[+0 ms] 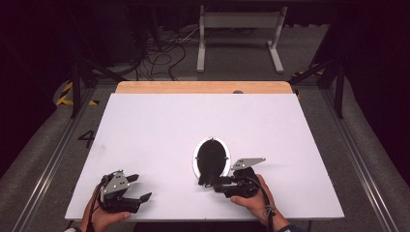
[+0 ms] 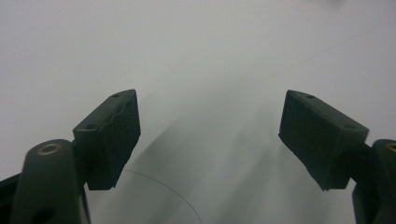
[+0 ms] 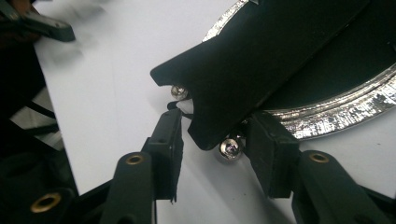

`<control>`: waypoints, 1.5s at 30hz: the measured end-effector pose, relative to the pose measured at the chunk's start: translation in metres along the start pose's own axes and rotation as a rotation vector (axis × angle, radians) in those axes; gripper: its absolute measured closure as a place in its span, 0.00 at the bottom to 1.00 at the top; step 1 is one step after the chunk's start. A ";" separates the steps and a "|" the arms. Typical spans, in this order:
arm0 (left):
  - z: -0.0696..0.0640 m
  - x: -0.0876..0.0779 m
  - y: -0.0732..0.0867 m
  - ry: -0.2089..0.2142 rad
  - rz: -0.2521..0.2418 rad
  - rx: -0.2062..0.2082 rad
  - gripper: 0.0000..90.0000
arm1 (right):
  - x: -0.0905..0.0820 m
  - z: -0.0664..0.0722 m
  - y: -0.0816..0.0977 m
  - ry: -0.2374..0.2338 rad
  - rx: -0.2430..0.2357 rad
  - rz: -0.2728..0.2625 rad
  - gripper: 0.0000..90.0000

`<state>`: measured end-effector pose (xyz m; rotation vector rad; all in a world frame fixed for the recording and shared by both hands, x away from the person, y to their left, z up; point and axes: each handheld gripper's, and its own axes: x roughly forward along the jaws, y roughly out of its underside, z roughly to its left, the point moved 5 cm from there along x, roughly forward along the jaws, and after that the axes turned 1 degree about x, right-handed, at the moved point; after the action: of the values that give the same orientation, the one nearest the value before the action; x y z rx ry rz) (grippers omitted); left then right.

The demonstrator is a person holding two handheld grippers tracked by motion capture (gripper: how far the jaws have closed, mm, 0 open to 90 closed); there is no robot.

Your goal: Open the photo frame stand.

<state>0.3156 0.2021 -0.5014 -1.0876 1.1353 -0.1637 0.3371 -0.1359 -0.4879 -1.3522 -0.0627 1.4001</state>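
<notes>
An oval black plate with a shiny silver rim lies flat on the white table, near the front middle. A flat black leg with metal screws sticks out from its near end. My right gripper sits at that end. Its jaws stand either side of the leg's tip, with small gaps at both pads. My left gripper rests at the front left, its jaws wide apart over bare table with nothing between them.
A wooden strip runs along the table's far edge. Beyond it on the floor stand a white frame and loose cables. Dark stands flank both sides. The left gripper appears blurred at the right gripper view's top left.
</notes>
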 end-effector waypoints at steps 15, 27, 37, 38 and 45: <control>-0.001 0.006 -0.002 -0.020 0.028 0.002 0.24 | 0.003 -0.012 -0.012 -0.155 0.251 -0.048 0.63; -0.003 0.009 -0.002 -0.037 0.061 0.015 0.22 | 0.010 -0.026 -0.020 -0.254 0.423 -0.095 0.62; -0.009 0.029 -0.027 0.100 0.048 -0.049 0.22 | 0.016 -0.033 -0.023 -0.270 0.455 -0.112 0.68; -0.009 0.036 -0.037 0.123 0.033 -0.047 0.22 | 0.016 -0.034 -0.023 -0.269 0.450 -0.113 0.70; 0.007 0.073 -0.075 0.288 0.016 -0.083 0.22 | 0.018 -0.035 -0.024 -0.284 0.410 -0.118 0.72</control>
<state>0.3846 0.1238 -0.4908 -1.1533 1.4184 -0.2692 0.3827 -0.1362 -0.4953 -0.7969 -0.0395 1.4047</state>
